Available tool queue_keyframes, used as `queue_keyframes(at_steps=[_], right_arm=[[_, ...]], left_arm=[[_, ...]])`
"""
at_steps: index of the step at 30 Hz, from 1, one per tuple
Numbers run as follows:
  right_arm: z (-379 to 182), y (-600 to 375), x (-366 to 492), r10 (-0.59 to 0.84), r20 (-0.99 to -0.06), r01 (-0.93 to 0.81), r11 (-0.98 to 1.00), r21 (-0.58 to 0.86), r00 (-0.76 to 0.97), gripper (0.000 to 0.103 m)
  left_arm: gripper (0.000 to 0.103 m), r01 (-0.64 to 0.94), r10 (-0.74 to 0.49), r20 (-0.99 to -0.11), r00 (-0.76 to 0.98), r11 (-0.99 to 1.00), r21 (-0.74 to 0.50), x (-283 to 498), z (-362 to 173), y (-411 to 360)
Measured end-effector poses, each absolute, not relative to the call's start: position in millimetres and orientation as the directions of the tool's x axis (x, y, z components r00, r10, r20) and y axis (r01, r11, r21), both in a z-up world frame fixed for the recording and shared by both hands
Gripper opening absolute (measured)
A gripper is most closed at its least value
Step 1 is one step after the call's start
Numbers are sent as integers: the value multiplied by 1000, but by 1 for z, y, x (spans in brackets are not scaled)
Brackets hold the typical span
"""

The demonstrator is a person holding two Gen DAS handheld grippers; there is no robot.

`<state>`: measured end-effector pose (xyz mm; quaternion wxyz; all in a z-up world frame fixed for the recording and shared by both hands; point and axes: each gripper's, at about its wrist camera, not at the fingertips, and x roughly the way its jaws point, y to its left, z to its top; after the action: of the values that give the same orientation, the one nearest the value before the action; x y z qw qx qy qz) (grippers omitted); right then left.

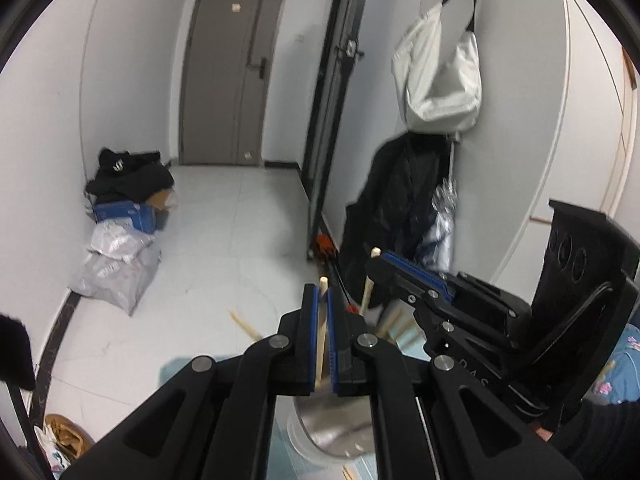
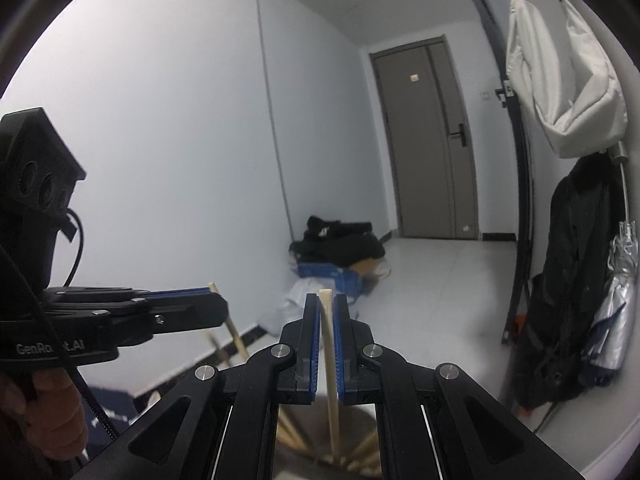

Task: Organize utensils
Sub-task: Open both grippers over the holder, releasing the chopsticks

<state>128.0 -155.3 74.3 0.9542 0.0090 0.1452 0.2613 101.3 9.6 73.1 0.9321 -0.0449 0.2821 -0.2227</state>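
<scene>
Room: a narrow hallway with pale walls and a white tiled floor (image 1: pixel 224 216). A grey door (image 1: pixel 230 68) closes the far end. Against the left wall lies a heap of black clothing (image 1: pixel 128 176) on a blue box (image 1: pixel 126 214), with grey plastic bags (image 1: pixel 116 268) just beside it. On the right wall hang a white bag (image 1: pixel 440 72), a black coat (image 1: pixel 400 208) below it, and a folded silver umbrella (image 2: pixel 620 280).

Surface: only a strip of light blue surface (image 1: pixel 176 368) shows under the tools; on it stands a metal container (image 1: pixel 332 432), blurred, with further wooden sticks leaning in it.

Task items: the left claw (image 1: pixel 323 300) is closed on a pale wooden chopstick (image 1: pixel 321 332), held near upright, its blunt end just above the blue pads. The right claw (image 2: pixel 327 312) likewise grips a second chopstick (image 2: pixel 330 352), upright, its lower end reaching down into the container (image 2: pixel 320 420). The two claws sit near each other above the container.
</scene>
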Motion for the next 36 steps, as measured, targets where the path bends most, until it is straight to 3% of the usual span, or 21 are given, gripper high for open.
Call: queue_keyframes(at_steps=[9, 17, 20, 24, 30, 34, 36], right_arm=[[46, -156, 113, 516, -411, -535, 841, 79, 751, 6], [40, -157, 113, 494, -504, -522, 848, 98, 708, 9], [48, -164, 99, 498, -481, -518, 849, 102, 721, 10], [60, -175, 84, 500, -455, -500, 856, 132, 737, 23], [76, -188, 52, 484, -426, -470, 870, 146, 764, 37], [86, -195, 28, 470, -406, -452, 880, 146, 784, 47], [89, -197, 20, 466, -409, -446, 882, 149, 785, 47]], left_arm=[[1, 369, -433, -589, 683, 899, -234, 100, 46, 4], [1, 341, -441, -593, 674, 898, -280, 88, 51, 11], [2, 307, -401, -579, 710, 916, -259, 77, 64, 14], [3, 238, -337, -598, 727, 941, -240, 68, 71, 16], [30, 161, -257, -581, 772, 964, -212, 46, 80, 17], [55, 145, -230, -547, 805, 970, -194, 25, 88, 10], [66, 133, -215, -534, 818, 973, -189, 20, 91, 11]])
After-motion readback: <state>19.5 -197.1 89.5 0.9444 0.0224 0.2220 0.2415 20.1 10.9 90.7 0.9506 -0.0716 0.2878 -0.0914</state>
